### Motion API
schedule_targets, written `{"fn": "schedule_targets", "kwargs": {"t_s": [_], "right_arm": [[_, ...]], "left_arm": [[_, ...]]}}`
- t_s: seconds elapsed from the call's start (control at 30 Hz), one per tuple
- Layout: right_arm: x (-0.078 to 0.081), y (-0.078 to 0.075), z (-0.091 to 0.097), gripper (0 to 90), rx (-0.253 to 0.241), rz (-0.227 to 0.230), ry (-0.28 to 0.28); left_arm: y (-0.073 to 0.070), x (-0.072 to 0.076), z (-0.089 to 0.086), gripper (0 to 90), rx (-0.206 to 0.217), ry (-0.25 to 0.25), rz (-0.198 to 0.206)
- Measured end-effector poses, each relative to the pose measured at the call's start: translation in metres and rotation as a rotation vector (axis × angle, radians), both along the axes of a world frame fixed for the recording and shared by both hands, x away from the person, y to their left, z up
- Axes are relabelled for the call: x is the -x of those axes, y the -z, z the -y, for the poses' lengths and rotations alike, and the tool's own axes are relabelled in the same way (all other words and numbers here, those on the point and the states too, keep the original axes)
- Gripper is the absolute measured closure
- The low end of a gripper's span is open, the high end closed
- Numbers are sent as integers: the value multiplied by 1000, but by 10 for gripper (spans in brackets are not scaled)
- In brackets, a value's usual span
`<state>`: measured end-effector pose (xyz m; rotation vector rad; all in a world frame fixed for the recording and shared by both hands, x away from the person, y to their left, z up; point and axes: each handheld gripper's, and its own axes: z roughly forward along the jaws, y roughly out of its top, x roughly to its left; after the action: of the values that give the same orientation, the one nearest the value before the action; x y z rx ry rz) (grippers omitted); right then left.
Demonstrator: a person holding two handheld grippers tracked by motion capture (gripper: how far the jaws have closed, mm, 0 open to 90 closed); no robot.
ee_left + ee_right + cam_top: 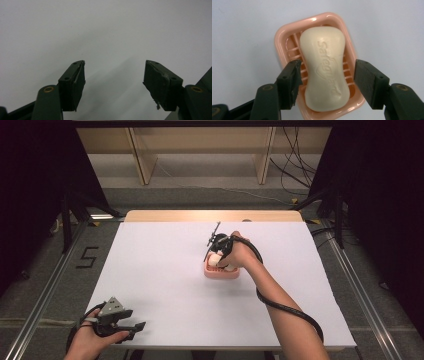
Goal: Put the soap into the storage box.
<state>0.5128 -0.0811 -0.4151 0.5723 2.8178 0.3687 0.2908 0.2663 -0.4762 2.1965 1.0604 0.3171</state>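
A cream bar of soap (324,70) with embossed lettering lies in a pink slatted soap dish (284,37) on the white table. My right gripper (327,63) points down over it, open, one jaw on each side of the bar with a small gap at both pads. In the high view the dish (220,274) sits right of the table's middle, with the soap (214,260) under the right gripper (218,254). My left gripper (137,329) rests at the front left corner. Its jaws stand open over bare white surface (115,63) with nothing between them.
The white table top (165,270) has a wooden strip (210,215) along its far edge. Wooden shelving (200,150) and loose cables (295,170) lie beyond on the floor. Dark stands (65,220) flank the table, and a "5" mark (86,257) is on the floor at left.
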Motion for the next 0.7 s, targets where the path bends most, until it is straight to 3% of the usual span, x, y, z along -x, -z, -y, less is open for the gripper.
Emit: {"fn": "schedule_targets", "kwargs": {"t_s": [0.1, 0.27, 0.3, 0.4, 0.53, 0.67, 0.7], "right_arm": [[8, -4, 3, 367, -37, 17, 39], [21, -5, 15, 359, -82, 29, 60], [24, -5, 18, 359, -95, 29, 75], [35, -3, 29, 361, -135, 32, 114], [48, 1, 43, 367, -152, 38, 135], [62, 3, 55, 370, -173, 37, 167], [65, 3, 59, 370, -177, 39, 165]], "left_arm": [[1, 0, 1, 331, 18, -13, -9], [0, 0, 1, 331, 4, -4, 1], [1, 0, 2, 331, 22, -23, 7], [1, 0, 1, 330, 10, -10, 0], [3, 0, 3, 329, 20, -42, 7], [2, 0, 3, 329, 21, -33, 7], [2, 0, 3, 329, 26, -30, -10]]}}
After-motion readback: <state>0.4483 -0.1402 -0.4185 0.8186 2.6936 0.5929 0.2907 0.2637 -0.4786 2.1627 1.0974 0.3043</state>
